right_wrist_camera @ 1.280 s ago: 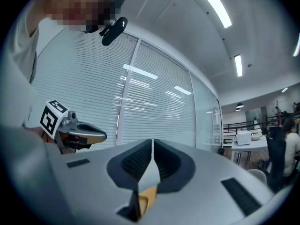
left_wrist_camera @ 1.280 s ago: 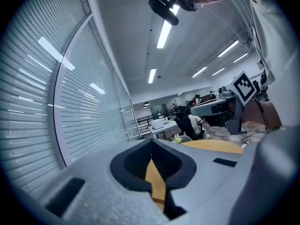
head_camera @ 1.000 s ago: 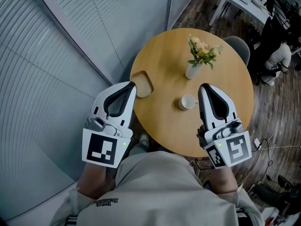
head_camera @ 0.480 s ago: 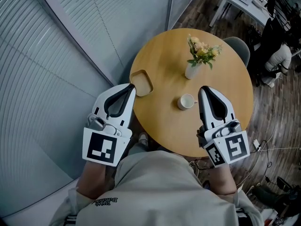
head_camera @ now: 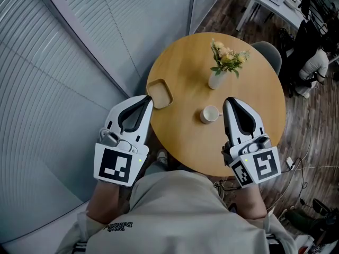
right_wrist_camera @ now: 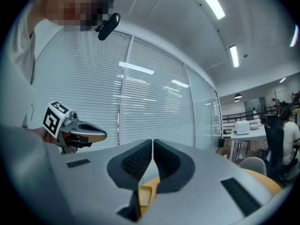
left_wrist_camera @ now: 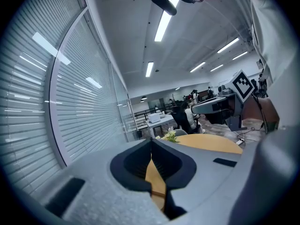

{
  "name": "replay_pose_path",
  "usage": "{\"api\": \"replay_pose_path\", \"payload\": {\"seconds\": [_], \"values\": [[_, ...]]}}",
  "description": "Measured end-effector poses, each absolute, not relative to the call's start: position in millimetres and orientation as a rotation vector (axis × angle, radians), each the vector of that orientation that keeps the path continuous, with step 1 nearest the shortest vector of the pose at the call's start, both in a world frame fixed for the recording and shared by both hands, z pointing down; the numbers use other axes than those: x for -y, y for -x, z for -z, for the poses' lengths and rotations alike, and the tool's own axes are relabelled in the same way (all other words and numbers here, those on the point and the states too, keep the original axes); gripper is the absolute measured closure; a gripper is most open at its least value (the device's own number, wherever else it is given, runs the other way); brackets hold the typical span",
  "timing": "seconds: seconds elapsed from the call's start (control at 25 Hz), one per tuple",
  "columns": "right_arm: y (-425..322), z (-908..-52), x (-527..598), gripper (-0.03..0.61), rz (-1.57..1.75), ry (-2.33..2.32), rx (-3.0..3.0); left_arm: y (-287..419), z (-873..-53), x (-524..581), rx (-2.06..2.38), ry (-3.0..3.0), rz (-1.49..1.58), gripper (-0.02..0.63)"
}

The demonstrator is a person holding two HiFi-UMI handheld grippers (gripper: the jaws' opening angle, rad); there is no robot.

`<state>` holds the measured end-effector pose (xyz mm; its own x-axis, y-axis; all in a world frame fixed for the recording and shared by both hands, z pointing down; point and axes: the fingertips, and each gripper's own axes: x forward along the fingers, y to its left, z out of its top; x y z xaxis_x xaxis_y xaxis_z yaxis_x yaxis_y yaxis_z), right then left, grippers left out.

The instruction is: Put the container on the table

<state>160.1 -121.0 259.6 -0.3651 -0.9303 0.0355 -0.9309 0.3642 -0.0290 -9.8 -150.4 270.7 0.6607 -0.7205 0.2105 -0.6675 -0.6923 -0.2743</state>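
The shallow wooden tray (head_camera: 160, 93), probably the container, already rests on the round worktop (head_camera: 185, 62) at centre-left of the frame. It lies just beyond the left hand-held gripper (head_camera: 148, 97), whose jaws are pressed together and empty. The right hand-held gripper (head_camera: 228, 100), likewise closed on nothing, is farther off.

Only slight shifts show. The right tool (head_camera: 229, 100), just beside the cup (head_camera: 210, 114), draws back a touch toward the person, so its tip reaches a little less far past the cup than a second ago. The left tool (head_camera: 149, 97), on the far side of the container (head_camera: 160, 93) from the cup, likewise eases back slightly, its tip now lower along the container's near edge.
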Motion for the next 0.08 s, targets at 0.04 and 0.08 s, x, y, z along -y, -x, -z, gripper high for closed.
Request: {"api": "replay_pose_path", "payload": {"seconds": [0.04, 0.08], "values": [[-160.5, -260.8, 121.3, 0.546, -0.062, -1.763, 2.575, 9.6, -271.3, 150.7, -1.139, 2.702, 0.457, 0.592], [-160.8, -262.1, 121.6, 0.546, -0.054, -1.762, 2.565, 9.4, -271.9, 151.0, -1.139, 2.703, 0.458, 0.592]]}}
